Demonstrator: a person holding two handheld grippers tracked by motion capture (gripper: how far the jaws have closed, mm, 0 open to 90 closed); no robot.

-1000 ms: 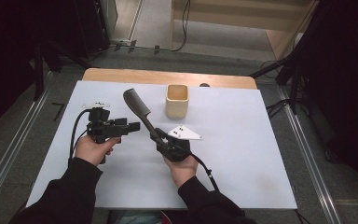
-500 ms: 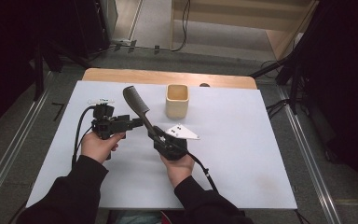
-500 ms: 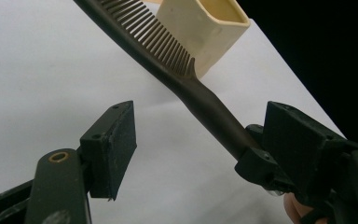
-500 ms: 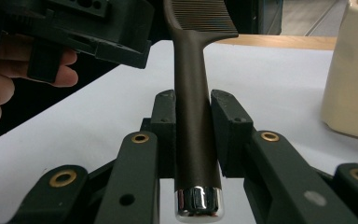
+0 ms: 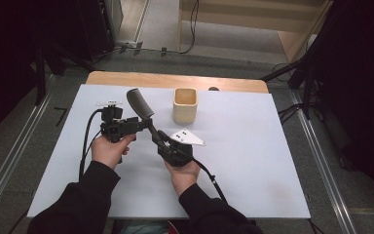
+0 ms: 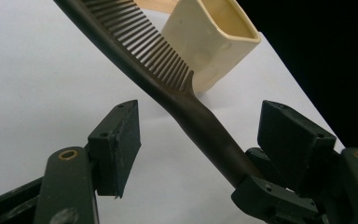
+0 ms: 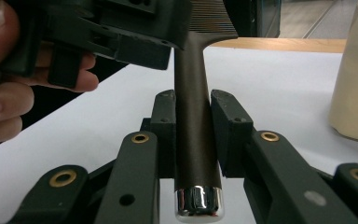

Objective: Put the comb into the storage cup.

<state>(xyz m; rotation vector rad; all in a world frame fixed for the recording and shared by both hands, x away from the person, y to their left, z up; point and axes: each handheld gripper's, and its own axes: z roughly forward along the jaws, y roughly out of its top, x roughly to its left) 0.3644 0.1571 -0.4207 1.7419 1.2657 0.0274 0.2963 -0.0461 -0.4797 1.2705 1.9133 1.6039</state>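
A dark brown comb (image 5: 139,103) points up and away to the left, over the white table. My right gripper (image 5: 158,139) is shut on its handle (image 7: 196,140), just above the chrome end cap. My left gripper (image 5: 143,126) comes in from the left. In the left gripper view the handle (image 6: 205,126) runs between the two pads (image 6: 116,144) just below the teeth, with a gap on each side. The left gripper (image 6: 203,140) is open, and its jaws have just been closing around the handle. The right gripper view shows the right gripper (image 7: 193,100) and the left gripper's body (image 7: 121,37) crossing the comb.
A cream square cup (image 5: 185,105) stands upright just behind the grippers, also seen close by as the cup (image 6: 209,42) and the cup (image 7: 354,84). The white table top (image 5: 253,161) spreads to the right and front. A wooden edge (image 5: 175,80) runs along the back.
My left gripper has shifted slightly right and up, so its jaws now straddle the comb's handle. The right gripper and the comb have stayed almost in place.
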